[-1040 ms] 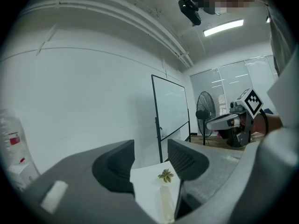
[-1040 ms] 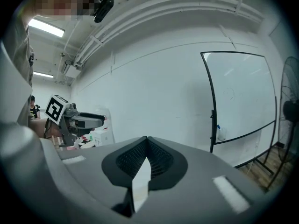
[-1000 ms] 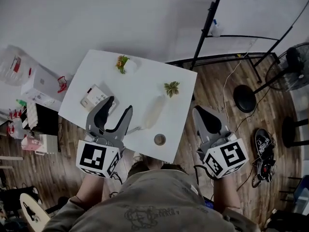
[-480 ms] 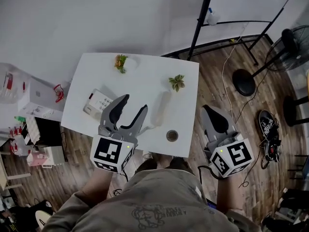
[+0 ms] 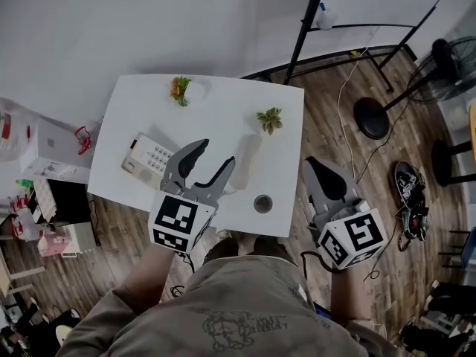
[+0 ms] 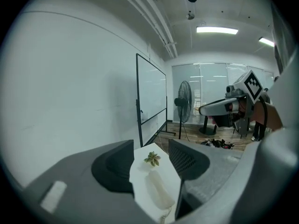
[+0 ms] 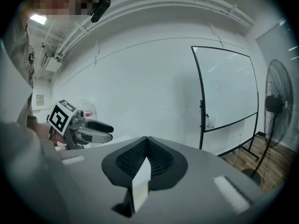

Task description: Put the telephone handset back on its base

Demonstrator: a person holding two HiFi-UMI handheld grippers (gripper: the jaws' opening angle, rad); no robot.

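The white telephone base (image 5: 149, 157) with its keypad sits on the left part of the white table (image 5: 216, 103). The white handset (image 5: 246, 155) lies apart from it near the table's middle, its cord (image 5: 223, 192) trailing toward the front edge. My left gripper (image 5: 215, 153) hovers open over the table between base and handset. In the left gripper view the handset (image 6: 158, 190) shows between the spread jaws of the left gripper (image 6: 150, 171). My right gripper (image 5: 320, 171) is shut and empty, off the table's right edge; the right gripper (image 7: 146, 157) shows closed jaws.
Two small plants (image 5: 178, 89) (image 5: 269, 119) stand at the table's back. A small round object (image 5: 262, 203) sits near the front edge. A whiteboard stand (image 5: 312, 21), a fan base (image 5: 372, 117) and shoes (image 5: 409, 199) are on the floor to the right; boxes (image 5: 44, 151) to the left.
My left gripper has moved forward and right over the table, closer to the handset, staying open. The right gripper has stayed shut beside the table. The head view shifted.
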